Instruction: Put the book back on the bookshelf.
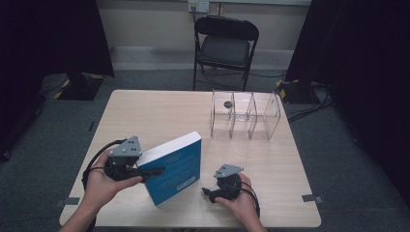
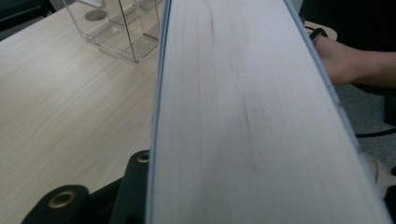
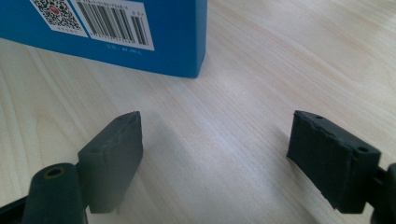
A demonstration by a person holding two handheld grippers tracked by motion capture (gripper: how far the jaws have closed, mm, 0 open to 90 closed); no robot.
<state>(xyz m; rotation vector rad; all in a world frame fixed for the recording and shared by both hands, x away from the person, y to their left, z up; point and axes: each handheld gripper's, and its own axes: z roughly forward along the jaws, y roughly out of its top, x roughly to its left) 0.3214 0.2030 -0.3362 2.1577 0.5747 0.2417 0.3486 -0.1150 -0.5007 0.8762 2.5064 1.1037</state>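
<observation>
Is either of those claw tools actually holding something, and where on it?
The left gripper is clamped on the blue book, across its thickness at the page edge. The right gripper holds nothing; its jaws stand open over the table.

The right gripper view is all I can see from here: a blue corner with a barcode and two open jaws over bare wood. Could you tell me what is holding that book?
Observer: The left gripper is shut on the blue book, clamping it across its thickness near the page edge.
Operator: Thank you. Is the book lying flat?
Observer: No, in the high view it is tilted, raised on the left gripper's side.
Operator: And what lies beyond it?
Observer: A clear acrylic organiser with upright dividers stands at the far right of the table.
</observation>
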